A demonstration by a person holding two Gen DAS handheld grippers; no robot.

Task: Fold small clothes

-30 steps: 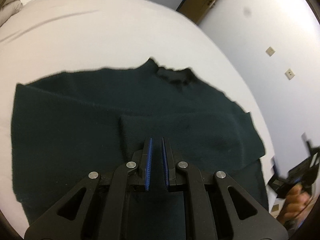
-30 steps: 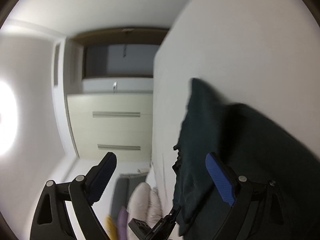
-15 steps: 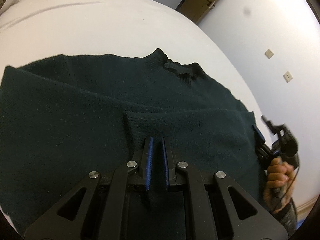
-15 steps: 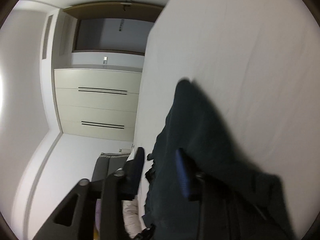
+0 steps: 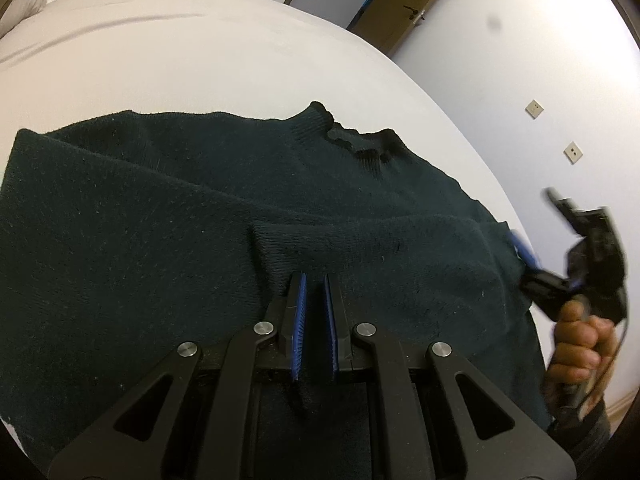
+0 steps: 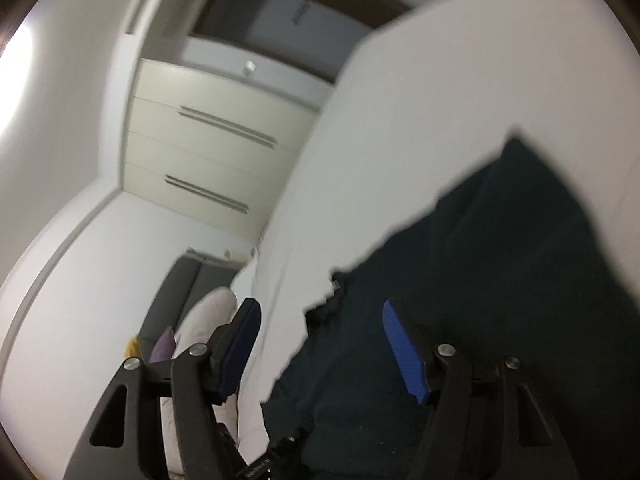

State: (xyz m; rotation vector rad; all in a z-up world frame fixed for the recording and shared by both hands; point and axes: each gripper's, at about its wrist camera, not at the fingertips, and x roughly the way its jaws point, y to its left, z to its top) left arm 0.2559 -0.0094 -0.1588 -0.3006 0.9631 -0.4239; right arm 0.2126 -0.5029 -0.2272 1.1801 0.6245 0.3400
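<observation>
Dark sweater (image 5: pixel 200 240) spread on white bed (image 5: pixel 200 60), collar toward far edge, now filling more of left view than a second ago. Left claw (image 5: pixel 314 308) clamped on sleeve cuff (image 5: pixel 288 248), laying it across body. Right claw (image 6: pixel 320 344) re-opening after brief pinch, nothing between pads. Only left view shows hand (image 5: pixel 576 344); only right view shows wardrobe (image 6: pixel 208 148).

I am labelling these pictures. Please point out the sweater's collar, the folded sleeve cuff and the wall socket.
collar (image 5: pixel 356 142), left wrist view, ribbed neck edge.
sleeve cuff (image 5: pixel 272 246), left wrist view, ribbed end.
wall socket (image 5: pixel 573 152), left wrist view, plate's middle.
</observation>
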